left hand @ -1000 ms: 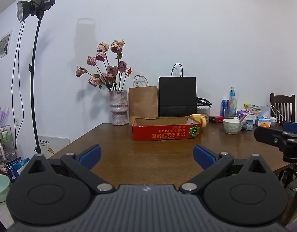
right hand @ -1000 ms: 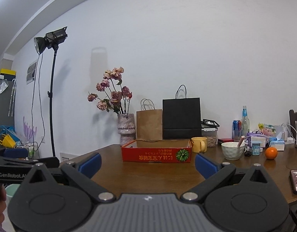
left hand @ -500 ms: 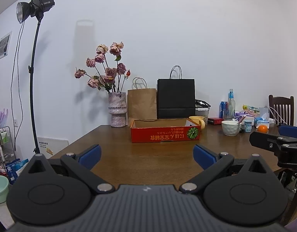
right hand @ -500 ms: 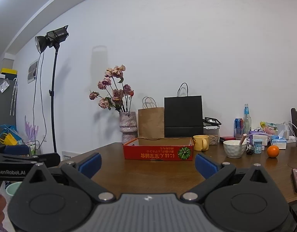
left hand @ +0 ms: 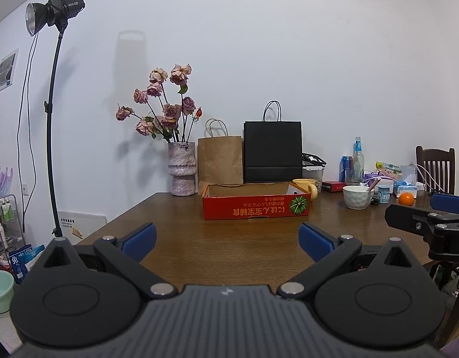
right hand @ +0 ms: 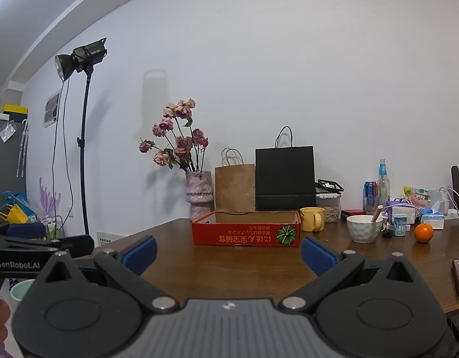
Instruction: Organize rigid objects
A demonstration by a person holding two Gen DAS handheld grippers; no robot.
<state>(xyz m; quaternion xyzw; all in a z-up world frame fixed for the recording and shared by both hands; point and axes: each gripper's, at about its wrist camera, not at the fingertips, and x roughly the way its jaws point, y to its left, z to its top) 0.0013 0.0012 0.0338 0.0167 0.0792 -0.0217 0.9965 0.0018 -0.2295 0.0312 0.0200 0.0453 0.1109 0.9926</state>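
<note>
My left gripper [left hand: 226,238] has its blue fingers spread wide apart, with nothing between them. My right gripper [right hand: 228,250] is the same: fingers wide apart, holding nothing. Both hang over the near edge of the brown table [left hand: 229,253], side by side, and each one shows at the edge of the other's view.

In the last second the red box [left hand: 256,205] has slid a little lower in my left view and the orange [left hand: 406,199] has come clear of the right gripper's arm. In my right view the whole table has dropped lower in the picture. So I have only tipped and shifted the grippers a bit. Nothing on the table has moved, and neither gripper has closed.

The red box sits in the middle of the table, open on top. I cannot see over its wall, so I cannot tell what is in it. Just to the right of the box stands a yellow mug [right hand: 312,223]. Further right of the box is a white bowl [right hand: 363,228] with a stick in it, then a small blue cup [right hand: 399,224], then the orange. Behind those are a can [right hand: 369,195] and a glass bottle [right hand: 383,185]. Behind the box stand a brown bag [left hand: 219,161] and a black bag [left hand: 272,152], with a vase of roses [left hand: 183,168] left of it.

This could be me getting ready to pick things up, or me backing off after sorting them. I cannot tell which.
</note>
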